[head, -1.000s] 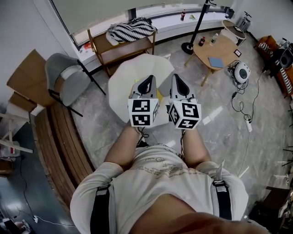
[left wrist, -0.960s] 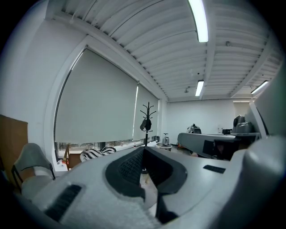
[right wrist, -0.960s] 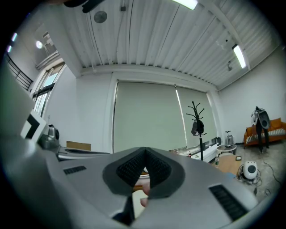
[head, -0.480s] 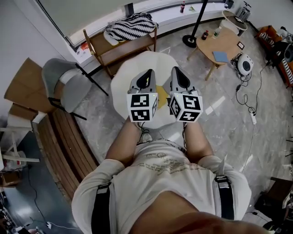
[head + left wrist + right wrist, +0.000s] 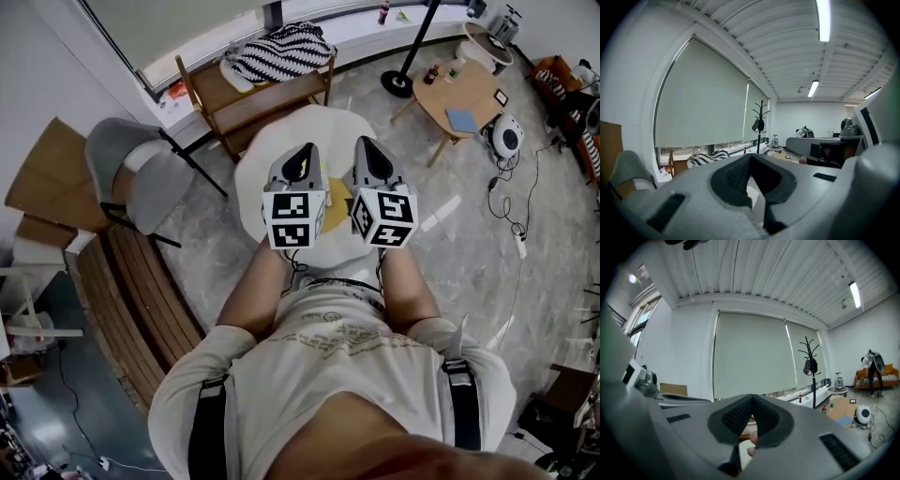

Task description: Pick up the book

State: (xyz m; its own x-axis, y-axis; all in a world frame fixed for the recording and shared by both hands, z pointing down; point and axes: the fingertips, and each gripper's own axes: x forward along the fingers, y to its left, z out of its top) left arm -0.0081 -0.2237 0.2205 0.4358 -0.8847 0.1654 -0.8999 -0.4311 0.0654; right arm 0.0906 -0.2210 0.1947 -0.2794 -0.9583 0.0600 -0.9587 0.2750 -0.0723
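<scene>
Left gripper (image 5: 302,152) and right gripper (image 5: 367,146) are both clenched, empty, over the round white table (image 5: 267,155). The yellow book (image 5: 336,208) lies near mid-table, mostly hidden, so its direction cannot be told.

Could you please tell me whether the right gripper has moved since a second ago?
Yes: the right gripper has advanced farther over the round white table.

left hand-held gripper (image 5: 302,152) beside right hand-held gripper (image 5: 367,146), above table (image 5: 253,187) | book (image 5: 335,203) on table beneath them | chair (image 5: 141,173) left | bench (image 5: 253,98) behind
</scene>
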